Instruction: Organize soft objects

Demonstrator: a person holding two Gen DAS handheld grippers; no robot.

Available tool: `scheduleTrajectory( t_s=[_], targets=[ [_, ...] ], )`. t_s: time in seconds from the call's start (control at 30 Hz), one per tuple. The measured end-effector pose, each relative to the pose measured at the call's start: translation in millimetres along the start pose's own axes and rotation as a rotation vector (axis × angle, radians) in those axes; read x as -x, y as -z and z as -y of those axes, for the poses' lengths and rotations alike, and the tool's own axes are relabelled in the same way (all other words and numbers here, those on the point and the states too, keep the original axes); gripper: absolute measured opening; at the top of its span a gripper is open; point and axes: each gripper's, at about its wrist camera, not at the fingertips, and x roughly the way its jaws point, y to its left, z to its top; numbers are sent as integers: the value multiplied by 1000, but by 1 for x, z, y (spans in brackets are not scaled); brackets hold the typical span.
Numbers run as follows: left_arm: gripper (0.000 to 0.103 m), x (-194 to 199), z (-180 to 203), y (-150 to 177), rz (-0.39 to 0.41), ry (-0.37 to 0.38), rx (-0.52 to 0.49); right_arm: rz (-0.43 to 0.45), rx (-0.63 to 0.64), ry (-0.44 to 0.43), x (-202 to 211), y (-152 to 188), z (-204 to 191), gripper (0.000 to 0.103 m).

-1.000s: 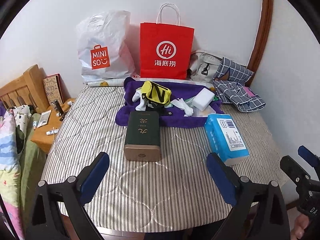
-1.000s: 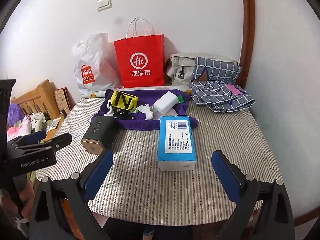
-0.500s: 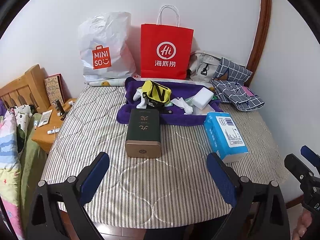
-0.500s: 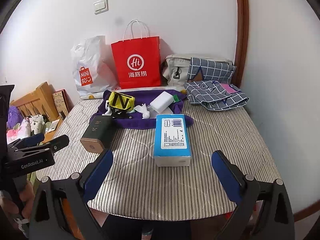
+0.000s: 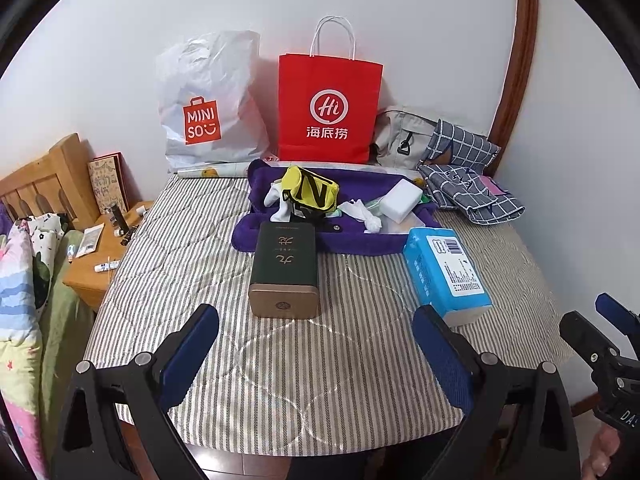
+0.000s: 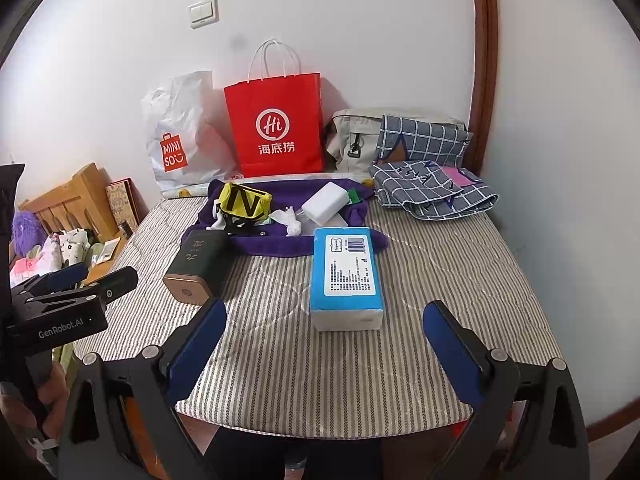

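Two grippers, both spread wide and holding nothing, hanging back at the near edge of the striped mattress.

From the left wrist: left gripper aimed over the dark green box, fingers apart with bare bedding between them. Just beyond the box, a purple towel heaped with soft bits: a yellow pouch, white socks, a white sponge block. Right of the box, a blue tissue pack, its far end near the towel's corner. Further right of the towel, folded checked cloth. Behind the towel, propped against the wall, a red paper bag and a white plastic bag, likely stood upright so their mouths stay reachable. Right gripper visible at the frame's right edge, low, well clear of the tissue pack.

From the right wrist: right gripper lined up on the tissue pack, fingers wide either side and short of it. Green box left of the pack, towel beyond both, checked cloth off the towel's right end. Left gripper left of the box, a hand below it.

Soft things gathered on the towel yet loosely jumbled: fits either a pile awaiting sorting or one just collected. Cannot tell which.
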Motion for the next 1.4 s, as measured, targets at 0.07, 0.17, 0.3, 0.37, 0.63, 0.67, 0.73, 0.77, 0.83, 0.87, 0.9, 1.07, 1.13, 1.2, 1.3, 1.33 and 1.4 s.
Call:
scheduleTrajectory(
  t_s=[0.07,0.17,0.3,0.37,0.63,0.67,0.73,0.77,0.83,0.87,0.9,1.07,1.13,1.2,1.3,1.33,1.4],
  targets=[
    [98,1,1,-1,0,2,0,0,0,0,0,0,0,98],
    [98,1,2,0,-1,0,-2,2,0,0,0,0,0,98],
    [98,1,3,-1,-1,4,-3,3,-3,2,1,0,1,98],
    [98,1,3,-1,-1,3,-2,4,-2,2,1,1,1,98],
    [98,0,4,-2,-5,6,-2,4,-2,3,2,2,2,98],
    [98,0,4,-2,-5,7,-3,4,-2,3,2,2,2,98],
    [98,0,4,-1,-5,2,-1,3,-1,2,2,2,2,98],
    [98,0,5,-2,-5,3,-2,4,-1,3,2,2,2,98],
    [98,0,5,-2,-5,4,0,4,-2,3,2,1,2,98],
    [98,0,5,-2,-4,3,-1,3,-2,2,2,2,2,98],
    [98,0,5,-2,-5,3,-1,3,-2,2,2,2,3,98],
    [98,0,5,-1,-6,1,-2,2,-2,4,2,3,3,98],
    [98,0,5,-1,-5,1,0,3,0,4,3,4,3,98],
    [98,-1,5,-1,-5,1,-1,-1,-1,2,2,4,3,98],
    [98,-2,5,0,-5,0,2,-3,-2,4,2,4,4,98],
    [98,-2,5,0,-5,1,1,-3,-4,3,2,5,5,98],
    [98,-2,5,-1,-5,0,0,-5,-4,3,2,4,5,98]
  ],
)
